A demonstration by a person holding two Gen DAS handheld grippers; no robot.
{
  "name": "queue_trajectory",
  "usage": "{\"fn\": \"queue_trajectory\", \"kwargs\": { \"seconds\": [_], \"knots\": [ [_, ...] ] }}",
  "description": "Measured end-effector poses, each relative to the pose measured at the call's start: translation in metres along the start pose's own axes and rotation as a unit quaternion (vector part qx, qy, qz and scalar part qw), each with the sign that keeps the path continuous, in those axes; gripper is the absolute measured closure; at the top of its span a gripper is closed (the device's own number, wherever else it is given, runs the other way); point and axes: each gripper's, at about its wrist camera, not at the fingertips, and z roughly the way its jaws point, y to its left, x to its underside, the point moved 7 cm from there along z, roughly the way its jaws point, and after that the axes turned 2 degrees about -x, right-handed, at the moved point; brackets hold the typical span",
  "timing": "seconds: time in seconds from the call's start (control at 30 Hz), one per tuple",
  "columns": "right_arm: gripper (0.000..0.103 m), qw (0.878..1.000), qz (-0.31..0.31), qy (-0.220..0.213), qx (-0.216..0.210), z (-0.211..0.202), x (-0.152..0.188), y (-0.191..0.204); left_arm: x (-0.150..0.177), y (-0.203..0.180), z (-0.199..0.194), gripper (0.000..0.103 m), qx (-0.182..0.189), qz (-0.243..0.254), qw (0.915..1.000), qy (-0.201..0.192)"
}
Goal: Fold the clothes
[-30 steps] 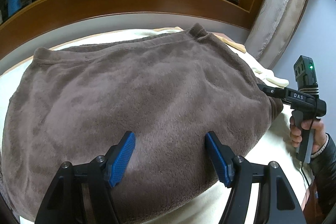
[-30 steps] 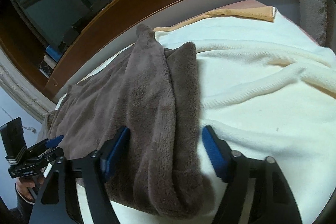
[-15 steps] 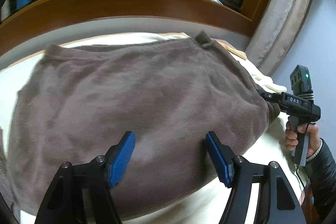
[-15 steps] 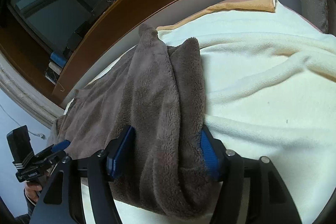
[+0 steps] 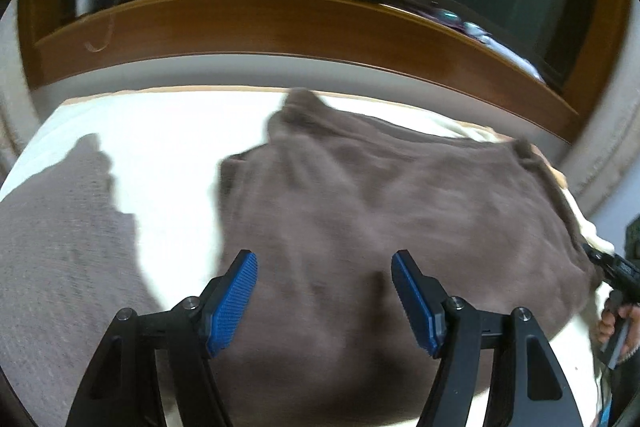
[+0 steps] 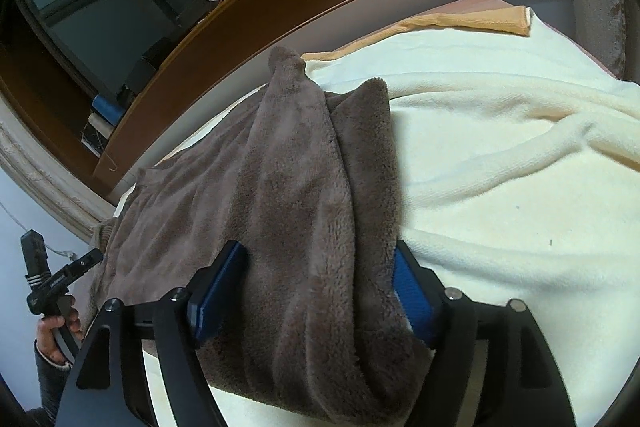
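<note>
Brown fleece [image 6: 280,187] lies on the cream blanket [image 6: 500,187] on the bed, long axis running from the right gripper [image 6: 316,291] at 6 o'clock up to its far corner at 12 in the right wrist view. Right jaws have just been opening and straddle the bunched near edge; pads sit against the pile, can't tell if they still pinch it. Left gripper [image 5: 324,297] is spread wide and empty over the fleece's other end, fabric filling 12 to 3 o'clock, so I'd judge left the free hand for the next grab
</note>
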Motion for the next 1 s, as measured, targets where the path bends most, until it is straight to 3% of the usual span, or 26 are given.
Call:
{"fn": "queue_trajectory", "kwargs": {
  "seconds": [0.27,0.7,1.0],
  "knots": [
    [0.023,1.000,-0.010,-0.006,0.004,0.000,0.003,0.001,-0.001,0.025,0.022,0.032,-0.038,0.001,0.9992,0.014],
    [0.022,0.999,-0.028,-0.015,0.019,0.001,0.006,0.005,-0.002,0.010,0.029,0.029,-0.106,0.068,0.9920,-0.007],
    [0.021,0.999,-0.029,-0.018,0.028,0.001,0.006,0.007,-0.001,0.006,0.030,0.018,-0.127,0.082,0.9884,-0.014]
  ]
}}
